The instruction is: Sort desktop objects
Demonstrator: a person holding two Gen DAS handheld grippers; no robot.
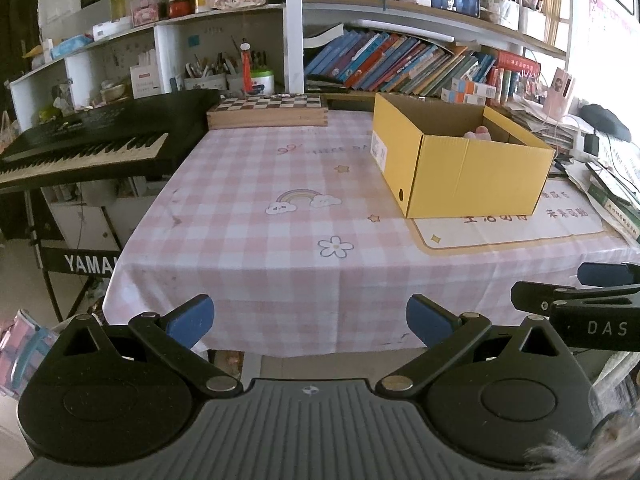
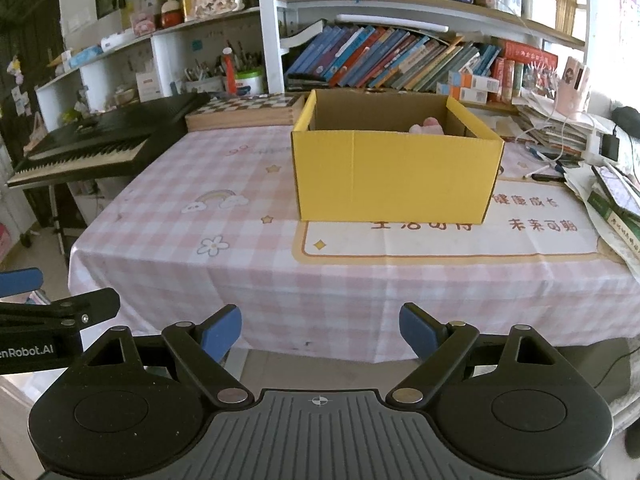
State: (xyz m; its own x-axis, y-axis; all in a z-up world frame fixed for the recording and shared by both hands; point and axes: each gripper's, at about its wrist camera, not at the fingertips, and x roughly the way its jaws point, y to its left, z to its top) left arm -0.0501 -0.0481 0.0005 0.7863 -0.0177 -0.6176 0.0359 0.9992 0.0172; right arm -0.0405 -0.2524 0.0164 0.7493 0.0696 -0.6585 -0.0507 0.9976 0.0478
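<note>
From the left wrist, the left gripper (image 1: 310, 320) is seen spread and empty, well short of the yellow cardboard box (image 1: 472, 172). From the right wrist, the right gripper (image 2: 320, 330) is likewise spread, facing the box, where a pink item (image 2: 428, 125) lies inside; sorting is judged nearly finished, and another object must be located next.

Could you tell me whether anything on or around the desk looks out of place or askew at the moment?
The pink checked tablecloth is nearly bare, and the yellow box sits upright. The oddity is at the right edge: papers and books lie in a loose, slanting heap, with pens strewn beside it. Something pink peeks from the box.
</note>
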